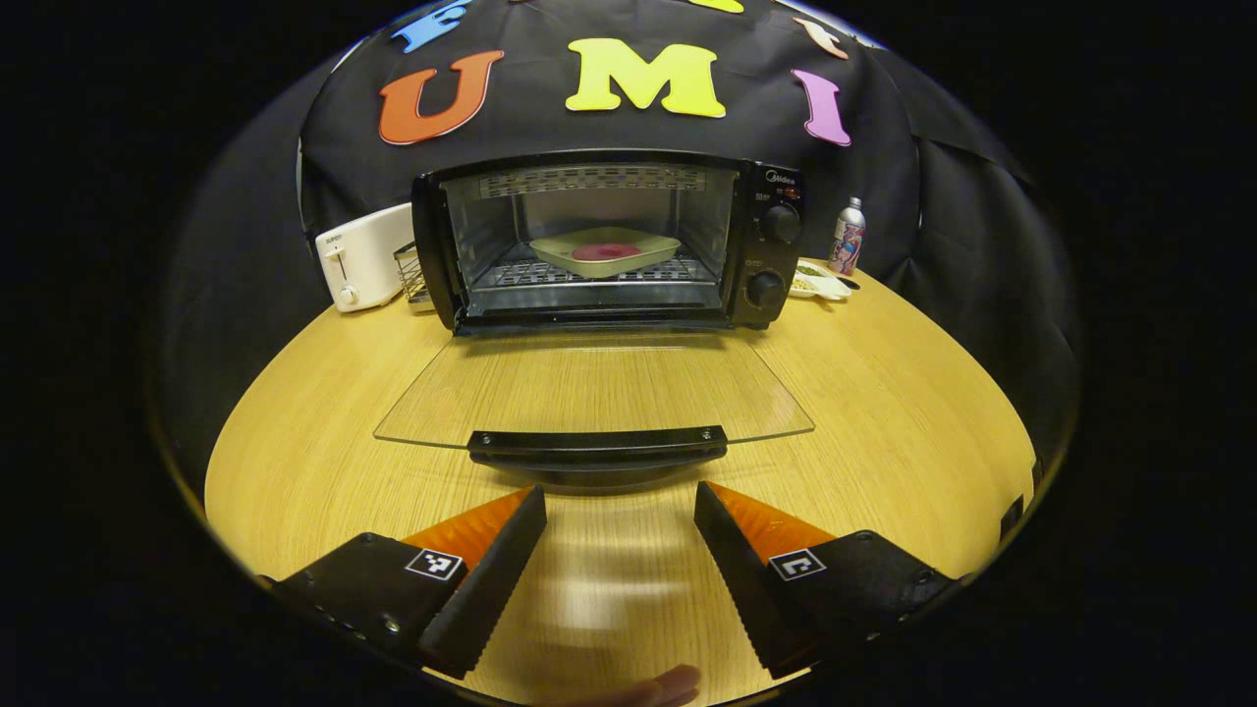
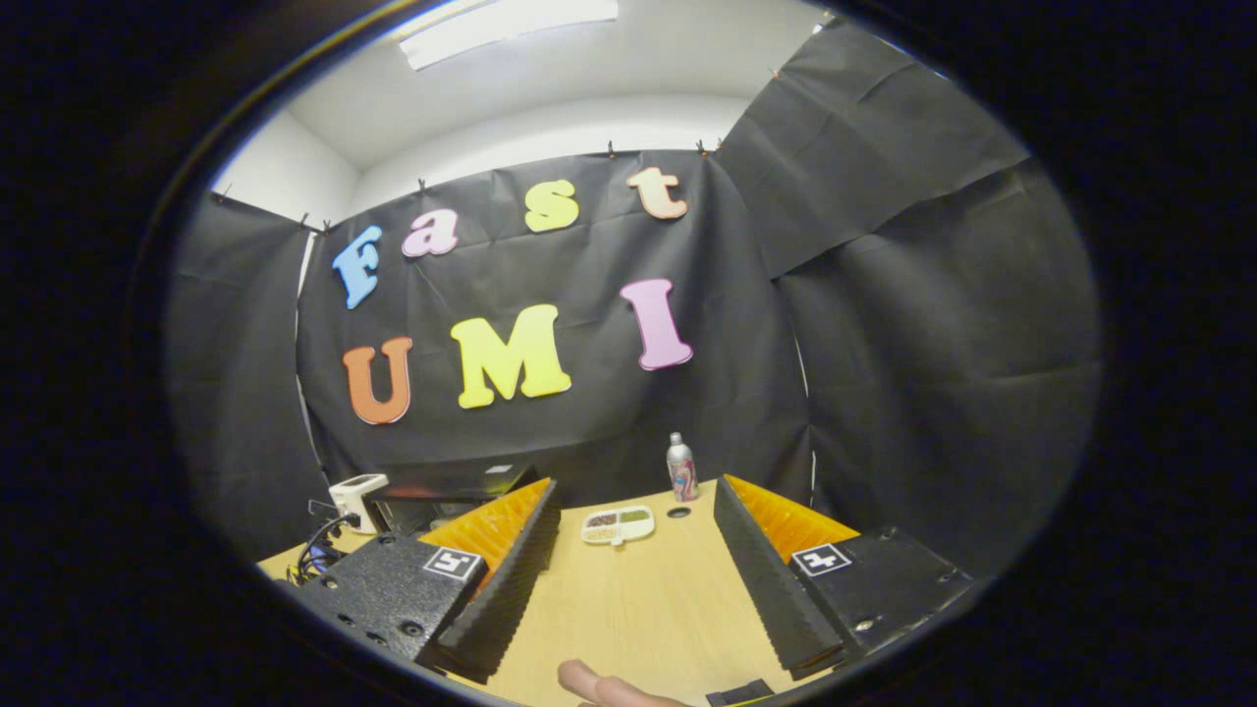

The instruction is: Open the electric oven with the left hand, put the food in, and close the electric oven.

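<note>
Your electric oven point(image 1: 609, 241) sits at the back of the wooden table point(image 1: 884, 393), right against the black cloth wall, and it stands wide open. Its glass door point(image 1: 594, 388) lies folded down flat toward you, with the dark handle point(image 1: 597, 447) at the near edge. Through the glass you see the wood grain of the table. Two round knobs point(image 1: 781, 224) sit one above the other on the oven's right panel.

Inside, on the wire rack point(image 1: 589, 270), rests a pale square tray point(image 1: 606, 248), and in that tray lies the food point(image 1: 606, 252), a flat reddish round piece. It is in the middle of the chamber.

Beside the oven on its left stands a white toaster point(image 1: 361, 257), with a small wire basket point(image 1: 412, 277) between the two. On the oven's right is a white divided dish point(image 2: 618, 524) holding brownish and greenish bits, and behind it an upright can point(image 2: 680, 467).

Your left gripper point(image 1: 621, 520) hovers just short of the door handle, its jaws spread apart, touching nothing and holding nothing. A fingertip of your hand point(image 1: 658, 687) shows at the bottom edge.

Your right gripper point(image 2: 636, 550) is raised over the table's right part, aimed at the cloth wall, its jaws likewise parted and empty, with the divided dish seen between them farther off. Part of your other hand point(image 2: 604, 687) shows below it.
</note>
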